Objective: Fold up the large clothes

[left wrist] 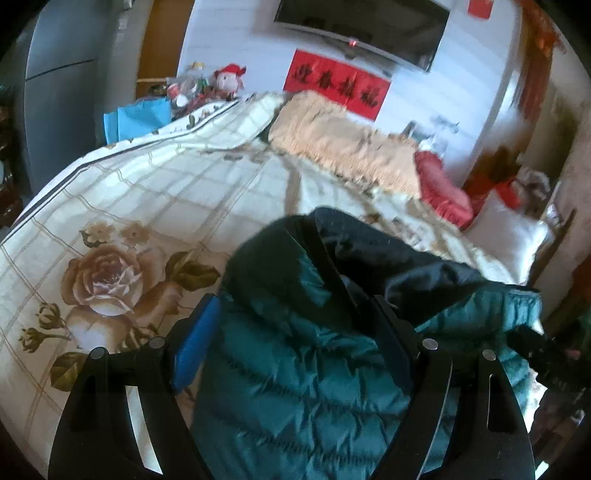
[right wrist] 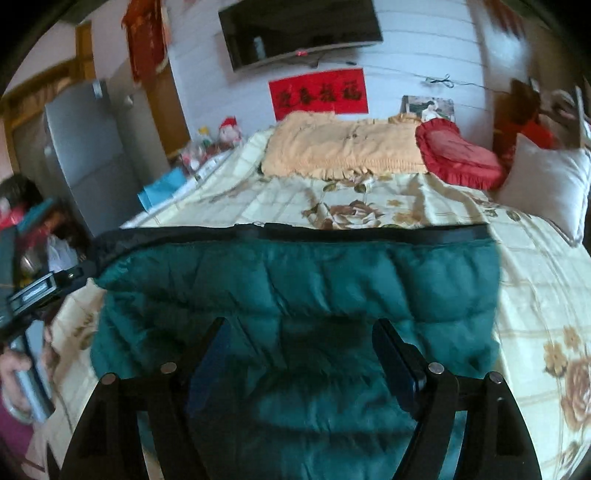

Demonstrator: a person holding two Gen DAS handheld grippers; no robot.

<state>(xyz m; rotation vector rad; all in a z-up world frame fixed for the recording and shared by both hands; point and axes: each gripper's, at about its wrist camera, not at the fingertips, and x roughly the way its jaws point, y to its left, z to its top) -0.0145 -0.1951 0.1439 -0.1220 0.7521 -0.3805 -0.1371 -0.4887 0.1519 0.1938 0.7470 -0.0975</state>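
Observation:
A dark green quilted puffer jacket (left wrist: 295,369) with black trim lies on a bed with a cream floral cover (left wrist: 147,206). In the left wrist view, my left gripper (left wrist: 295,317) stands with jaws wide apart around a bunched part of the jacket, its blue pad (left wrist: 195,343) clear of the fabric. In the right wrist view, the jacket (right wrist: 295,288) spreads flat with a black hem along its far edge. My right gripper (right wrist: 301,332) is open just over the jacket's near part. The left gripper (right wrist: 40,291) shows at the jacket's left corner.
A tan blanket (right wrist: 343,147), a red heart cushion (right wrist: 458,155) and a white pillow (right wrist: 546,184) lie at the bed's head. A grey fridge (right wrist: 85,158) and a blue bag (right wrist: 162,188) stand left of the bed. A TV (right wrist: 299,33) hangs on the wall.

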